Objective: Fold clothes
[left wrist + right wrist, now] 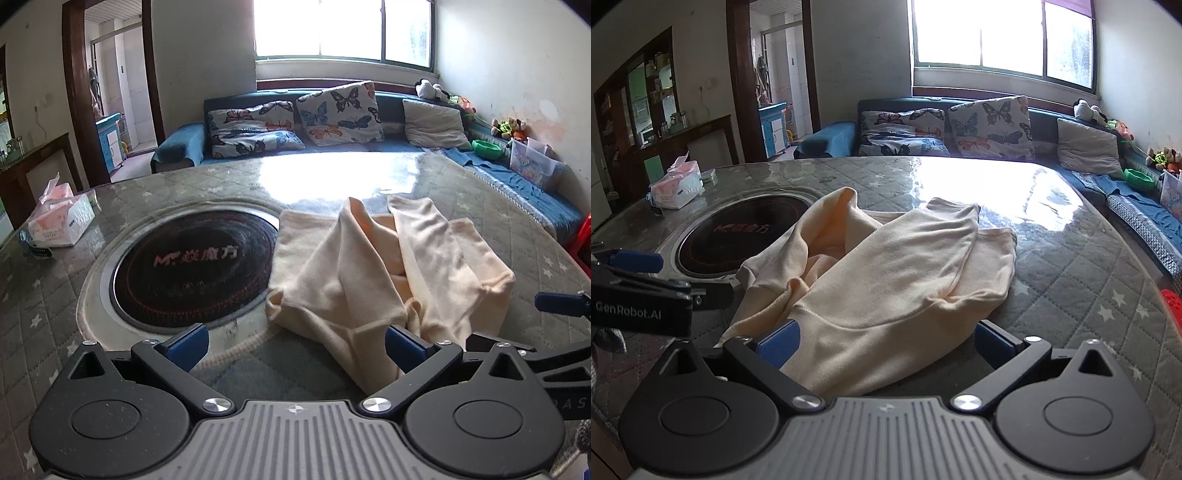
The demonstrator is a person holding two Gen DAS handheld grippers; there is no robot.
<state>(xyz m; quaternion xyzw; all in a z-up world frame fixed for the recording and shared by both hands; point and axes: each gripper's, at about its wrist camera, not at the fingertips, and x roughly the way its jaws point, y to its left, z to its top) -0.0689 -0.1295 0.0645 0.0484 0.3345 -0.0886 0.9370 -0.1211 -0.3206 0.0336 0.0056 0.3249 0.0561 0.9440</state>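
Garment [886, 280], cream, lies crumpled on quilted table [1089, 280], partly over round cooktop inset [192, 266]. Folding not begun, I judge. Left gripper [295, 345] and right gripper [886, 343] both spread wide, empty, at near hem. Next: pinch corners, flatten. Tissue box [61, 221] well clear at left.

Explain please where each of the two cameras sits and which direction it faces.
Left wrist: sits on the left gripper, low over the table, facing the sofa and window; its own open fingers show, with the right gripper at the right edge.
Right wrist: sits on the right gripper, facing the same way; its own open fingers show, with the left gripper at the left edge.
Shared: cream garment, round cooktop, tissue pack.
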